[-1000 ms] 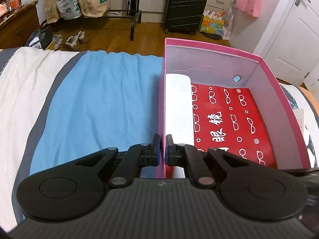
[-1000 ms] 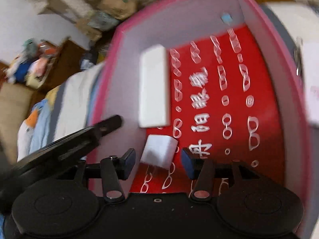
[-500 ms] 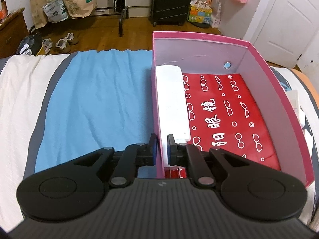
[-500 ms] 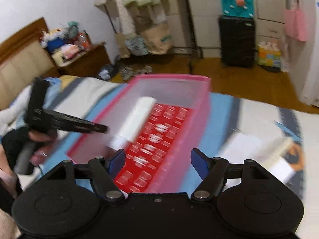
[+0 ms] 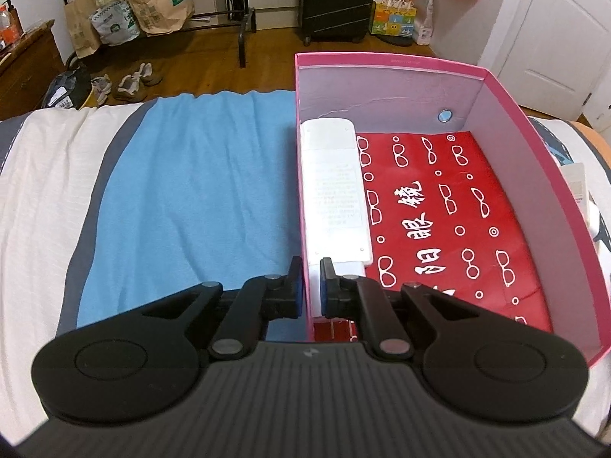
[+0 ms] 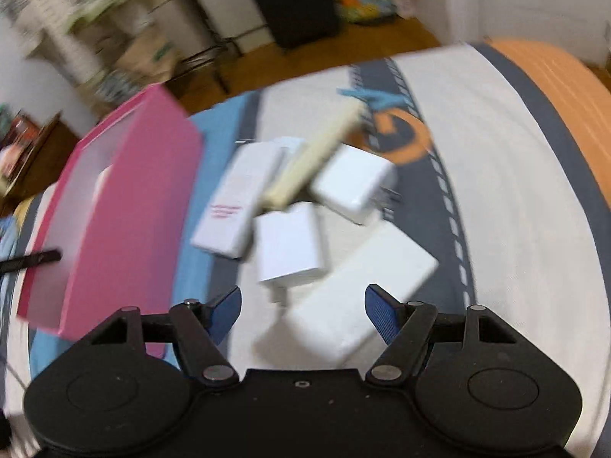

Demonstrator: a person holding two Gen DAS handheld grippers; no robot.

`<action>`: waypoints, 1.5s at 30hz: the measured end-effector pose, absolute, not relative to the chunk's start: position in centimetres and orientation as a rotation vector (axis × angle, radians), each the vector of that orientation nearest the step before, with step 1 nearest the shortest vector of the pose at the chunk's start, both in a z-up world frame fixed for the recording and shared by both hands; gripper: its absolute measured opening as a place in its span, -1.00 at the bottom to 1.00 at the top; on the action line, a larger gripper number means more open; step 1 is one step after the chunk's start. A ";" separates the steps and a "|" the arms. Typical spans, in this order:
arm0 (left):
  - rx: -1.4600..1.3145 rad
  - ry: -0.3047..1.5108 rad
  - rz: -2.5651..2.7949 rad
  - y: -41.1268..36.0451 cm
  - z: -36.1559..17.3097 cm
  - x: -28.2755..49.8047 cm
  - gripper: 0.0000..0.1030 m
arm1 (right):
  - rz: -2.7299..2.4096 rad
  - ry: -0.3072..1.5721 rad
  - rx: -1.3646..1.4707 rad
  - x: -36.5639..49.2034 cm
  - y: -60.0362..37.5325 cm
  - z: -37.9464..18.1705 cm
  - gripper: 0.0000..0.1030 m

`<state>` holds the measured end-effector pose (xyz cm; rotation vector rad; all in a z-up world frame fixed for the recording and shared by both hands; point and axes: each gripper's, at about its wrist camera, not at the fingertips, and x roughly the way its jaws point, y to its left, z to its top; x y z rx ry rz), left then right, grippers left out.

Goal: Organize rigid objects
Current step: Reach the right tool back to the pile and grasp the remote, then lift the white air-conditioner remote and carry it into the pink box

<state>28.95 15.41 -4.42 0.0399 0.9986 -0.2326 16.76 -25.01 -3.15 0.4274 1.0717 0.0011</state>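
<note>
A: Where is the left gripper [image 5: 312, 281]?

B: At the lower centre of the left wrist view, clamped on the near left wall of the pink cardboard box [image 5: 542, 175], one finger outside the wall and one inside. The box sits on the bed [image 5: 53, 191], across a blue fabric stripe [image 5: 198, 191].

A: And inside the box?

B: A long white rectangular device with a printed label [image 5: 334, 191] lies flat against the left wall. Its long axis runs from the near end towards the far wall, straight up the frame. The rest of the floor is smooth red paper with white glasses motifs and Chinese characters [image 5: 450, 221].

A: The right gripper [image 6: 301, 311]?

B: Wide apart and holding nothing, at the bottom centre of the blurred right wrist view. Above it on the bed lies a cluster of hard, smooth pieces: a large white flat block [image 6: 359, 290] nearest, a white plug adapter [image 6: 288, 246], a second white adapter with prongs [image 6: 355, 183], a white slim box with red print [image 6: 238, 202] and a cream bar [image 6: 317, 156] lying diagonally towards the upper right.
</note>
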 end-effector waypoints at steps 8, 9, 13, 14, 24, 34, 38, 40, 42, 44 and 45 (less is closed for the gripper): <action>0.025 1.006 -0.228 15.6 -4.6 29.1 -0.86 | -0.100 1.171 0.588 16.7 -26.8 -6.3 0.47; 0.026 1.007 -0.226 15.6 -4.6 29.2 -0.86 | -0.095 1.182 0.631 16.7 -27.0 -6.9 0.50; 0.026 1.007 -0.224 15.6 -4.7 29.2 -0.86 | -0.153 1.115 0.702 16.9 -27.0 -7.7 0.56; 0.025 1.007 -0.224 15.6 -4.7 29.2 -0.86 | -0.168 1.098 0.679 17.0 -26.7 -7.7 0.51; 0.013 1.004 -0.221 15.8 -4.5 28.9 -0.86 | -0.034 0.907 0.557 15.2 -24.8 -3.7 -0.60; -0.003 1.008 -0.219 16.0 -4.4 28.9 -0.86 | -0.031 0.963 0.280 15.9 -20.2 -3.9 0.01; -0.008 1.010 -0.218 16.1 -4.4 29.0 -0.86 | -0.103 1.010 0.324 14.9 -21.1 -4.8 0.18; -0.008 1.009 -0.217 16.1 -4.4 29.0 -0.86 | -0.119 1.034 0.341 14.9 -21.4 -5.2 0.22; -0.006 1.011 -0.217 16.1 -4.4 29.0 -0.86 | -0.127 1.073 0.375 15.3 -21.6 -6.1 0.24; -0.007 1.010 -0.217 16.1 -4.4 29.0 -0.86 | -0.140 1.083 0.413 15.5 -21.9 -6.8 0.32; -0.005 1.009 -0.216 16.1 -4.5 29.0 -0.86 | -0.152 1.088 0.414 15.9 -21.9 -7.0 0.34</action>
